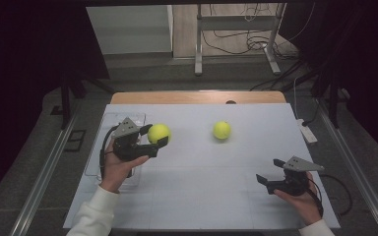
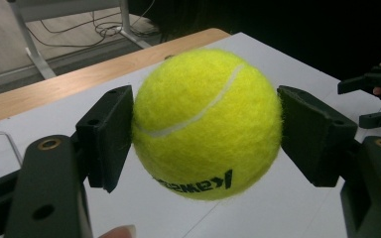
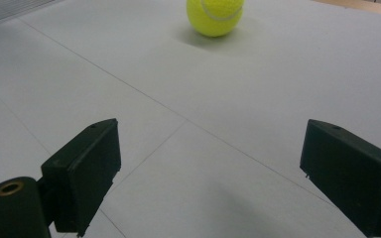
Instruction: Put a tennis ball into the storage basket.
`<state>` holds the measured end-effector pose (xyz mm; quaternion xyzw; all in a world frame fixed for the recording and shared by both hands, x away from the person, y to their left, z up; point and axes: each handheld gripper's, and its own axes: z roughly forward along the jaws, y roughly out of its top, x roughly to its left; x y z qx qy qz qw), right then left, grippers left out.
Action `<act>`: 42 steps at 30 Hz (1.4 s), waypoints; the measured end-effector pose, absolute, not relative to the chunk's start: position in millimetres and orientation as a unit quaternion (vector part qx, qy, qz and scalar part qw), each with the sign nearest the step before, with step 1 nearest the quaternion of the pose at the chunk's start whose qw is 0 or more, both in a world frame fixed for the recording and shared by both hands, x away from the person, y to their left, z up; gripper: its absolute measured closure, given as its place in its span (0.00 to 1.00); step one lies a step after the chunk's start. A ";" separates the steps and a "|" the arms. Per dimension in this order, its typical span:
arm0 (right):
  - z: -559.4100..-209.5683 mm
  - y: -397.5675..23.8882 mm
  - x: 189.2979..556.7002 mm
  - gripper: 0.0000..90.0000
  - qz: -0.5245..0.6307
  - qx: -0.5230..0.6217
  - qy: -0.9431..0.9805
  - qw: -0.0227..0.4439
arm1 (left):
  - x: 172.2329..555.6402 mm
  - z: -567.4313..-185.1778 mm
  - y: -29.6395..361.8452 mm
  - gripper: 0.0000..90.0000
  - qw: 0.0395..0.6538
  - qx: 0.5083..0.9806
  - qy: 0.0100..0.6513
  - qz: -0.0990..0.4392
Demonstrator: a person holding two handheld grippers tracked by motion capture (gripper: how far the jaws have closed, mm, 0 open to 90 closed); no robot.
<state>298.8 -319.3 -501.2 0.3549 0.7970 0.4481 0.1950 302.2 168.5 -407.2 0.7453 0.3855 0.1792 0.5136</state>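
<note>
My left gripper (image 1: 153, 134) is shut on a yellow tennis ball (image 1: 158, 132) and holds it above the white table top at the left. In the left gripper view the ball (image 2: 207, 124) sits squeezed between both black pads, black lettering on its underside. A second yellow tennis ball (image 1: 222, 130) lies loose on the white surface, right of centre and farther back. My right gripper (image 1: 270, 171) rests low near the table's front right corner, open, nothing between its jaws. In the right gripper view that loose ball (image 3: 215, 16) lies far ahead of the gripper (image 3: 213, 168).
A clear plastic tray (image 1: 109, 123) lies on the left part of the table, beneath and behind my left hand. The white sheet (image 1: 202, 167) covers the table, with a wooden edge (image 1: 197, 97) at the back. A white power strip (image 1: 307, 131) lies off the right edge.
</note>
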 end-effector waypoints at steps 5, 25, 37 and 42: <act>-501.3 -319.3 298.9 0.10 0.447 0.355 0.797 0.195 | 304.0 -404.6 175.6 0.30 0.516 0.740 0.389 0.185; -501.3 -318.9 298.1 0.10 0.448 0.356 0.797 0.193 | 315.8 -401.8 184.4 0.30 0.516 0.731 0.403 0.193; -501.5 -319.1 298.4 0.10 0.448 0.356 0.797 0.194 | 325.2 -401.4 189.4 0.30 0.517 0.725 0.411 0.197; -501.8 -319.0 298.6 0.10 0.446 0.356 0.798 0.195 | 329.6 -400.3 191.7 0.30 0.519 0.719 0.415 0.202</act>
